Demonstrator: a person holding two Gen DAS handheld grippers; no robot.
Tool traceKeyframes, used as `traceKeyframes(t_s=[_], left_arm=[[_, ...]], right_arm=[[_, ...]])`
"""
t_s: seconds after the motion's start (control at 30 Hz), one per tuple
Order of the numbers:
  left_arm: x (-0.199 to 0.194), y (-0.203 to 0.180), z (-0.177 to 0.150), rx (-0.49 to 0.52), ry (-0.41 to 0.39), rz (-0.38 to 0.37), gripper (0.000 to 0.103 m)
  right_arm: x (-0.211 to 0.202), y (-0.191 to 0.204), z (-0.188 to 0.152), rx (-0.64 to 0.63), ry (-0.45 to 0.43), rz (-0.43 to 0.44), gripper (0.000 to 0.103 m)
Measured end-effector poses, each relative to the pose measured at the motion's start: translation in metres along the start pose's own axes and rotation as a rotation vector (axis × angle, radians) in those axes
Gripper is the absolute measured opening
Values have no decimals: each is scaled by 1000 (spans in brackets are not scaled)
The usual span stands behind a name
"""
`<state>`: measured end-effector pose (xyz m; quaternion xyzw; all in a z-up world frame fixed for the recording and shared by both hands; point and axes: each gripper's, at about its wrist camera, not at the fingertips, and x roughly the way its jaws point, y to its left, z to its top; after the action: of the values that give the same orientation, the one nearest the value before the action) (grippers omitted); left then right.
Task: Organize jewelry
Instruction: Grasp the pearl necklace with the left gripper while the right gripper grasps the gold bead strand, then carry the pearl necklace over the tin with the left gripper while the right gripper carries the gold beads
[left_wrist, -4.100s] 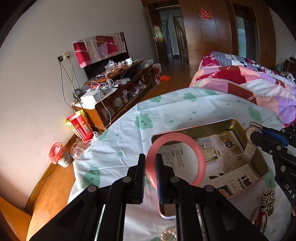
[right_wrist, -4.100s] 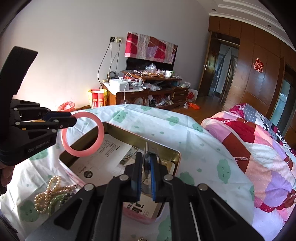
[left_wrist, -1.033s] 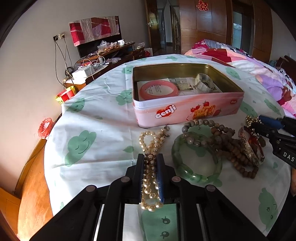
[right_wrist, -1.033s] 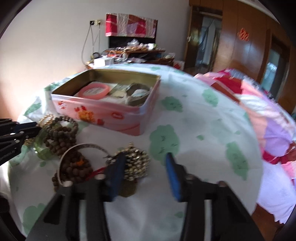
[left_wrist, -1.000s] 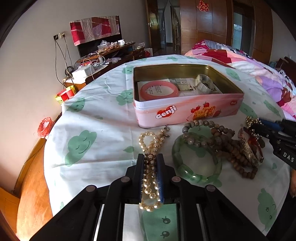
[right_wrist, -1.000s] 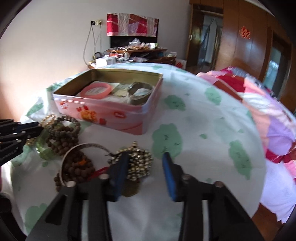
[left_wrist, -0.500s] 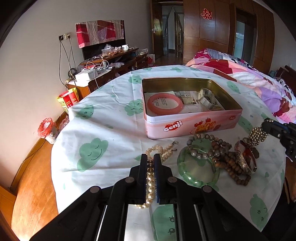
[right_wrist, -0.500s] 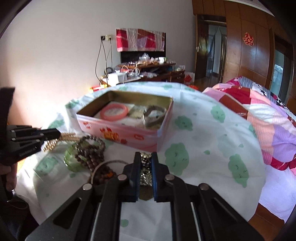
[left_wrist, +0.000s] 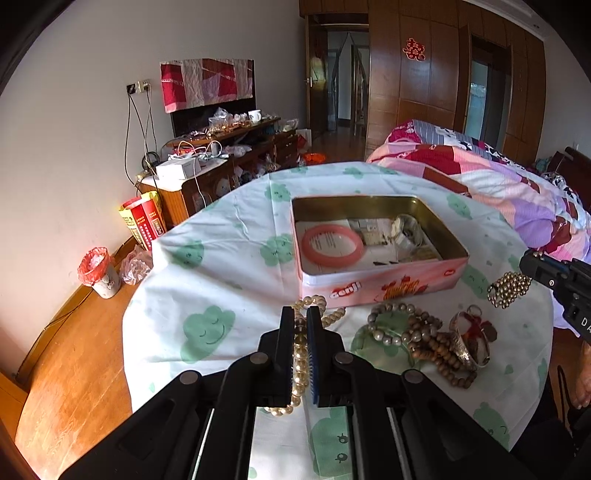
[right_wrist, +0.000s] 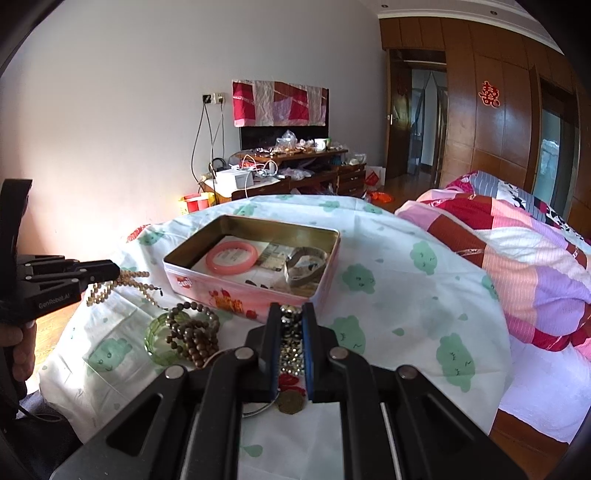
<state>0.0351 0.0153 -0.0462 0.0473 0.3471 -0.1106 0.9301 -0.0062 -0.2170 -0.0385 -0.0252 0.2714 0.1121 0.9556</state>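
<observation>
A pink tin box (left_wrist: 384, 288) (right_wrist: 236, 295) stands open on the table with a pink bangle (left_wrist: 331, 244) (right_wrist: 231, 257) and a silver bracelet (right_wrist: 306, 267) inside. My left gripper (left_wrist: 301, 325) is shut on a pearl necklace (left_wrist: 300, 360) and holds it above the cloth in front of the tin; it also shows in the right wrist view (right_wrist: 110, 273). My right gripper (right_wrist: 290, 317) is shut on a gold bead bracelet (right_wrist: 290, 350) (left_wrist: 509, 290), lifted right of the tin. A green bangle (right_wrist: 160, 338), brown bead strands (left_wrist: 432, 341) and a silver bangle (left_wrist: 467, 343) lie on the cloth.
The round table has a white cloth (left_wrist: 221, 280) with green cloud prints. A bed with a patchwork quilt (right_wrist: 517, 251) is at the right. A cluttered cabinet (left_wrist: 207, 177), a red bin (left_wrist: 98, 273) and wooden floor are at the left.
Both grippers have risen from the cloth, the left lifting the pearl necklace, the right lifting the gold bead bracelet. The right gripper closed on the bracelet within the last second.
</observation>
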Motion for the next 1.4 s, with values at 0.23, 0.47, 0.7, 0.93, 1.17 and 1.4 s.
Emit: traceKeyframes(t_s=[0.23,0.47,0.7,0.93,1.17,1.4], left_arm=[[-11,-1,10,5,-29,-4,5],[-21,0,29,19,-71,3,5],[-26,-4,51,47,-118,12,5],[-14,-9,66,58,-118,21,5],[-2,-13,74,63,-118,32,5],[12,-17,78,69,-104,39,5]], right_arm=[[-4,0,5,-6,-16,8,12],[-1,0,14,-16,-25,9,12],[2,-1,28,-31,-45,13,12],[6,0,38,-39,-55,10,12],[10,-1,43,-47,-57,2,12],[18,-4,50,-54,-53,-9,12]])
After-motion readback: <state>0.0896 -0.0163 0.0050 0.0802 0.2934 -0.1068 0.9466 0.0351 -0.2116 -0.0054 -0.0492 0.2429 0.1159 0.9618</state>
